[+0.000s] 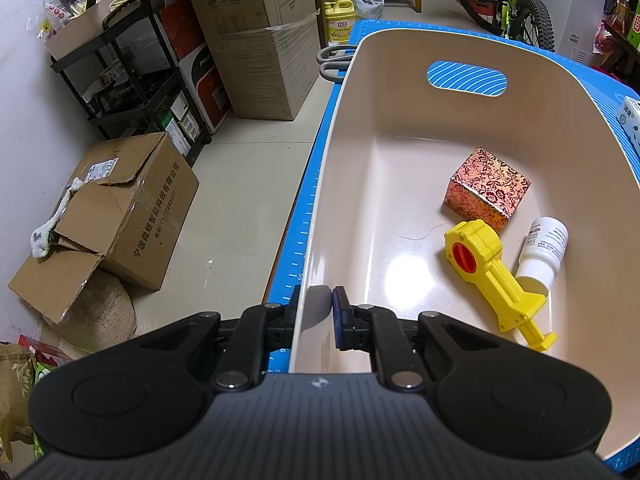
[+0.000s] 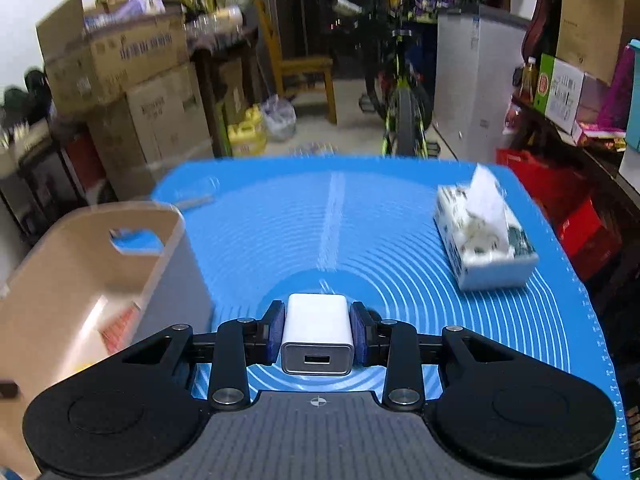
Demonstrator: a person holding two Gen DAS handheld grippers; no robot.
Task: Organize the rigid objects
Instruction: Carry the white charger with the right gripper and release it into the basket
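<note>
Left gripper [image 1: 316, 308] is clamped on the near rim of the beige bin [image 1: 400, 92], one finger outside, one inside. Bin sits right at the blue mat's [image 2: 360, 216] left edge. Inside: patterned box [image 1: 486, 188], yellow tool [image 1: 492, 268], white bottle [image 1: 542, 252], with bare floor on the left. Right gripper [image 2: 318, 334] pinches a white charger [image 2: 318, 328] above open mat, tissue pack [image 2: 484, 236] off right.

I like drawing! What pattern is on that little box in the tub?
Red flowers on gold, on the little box; the left wrist view shows it best.

Cluttered home storeroom, stacked cardboard boxes [image 1: 256, 36], bicycle [image 1: 508, 4], wooden chair [image 2: 300, 68]
</note>
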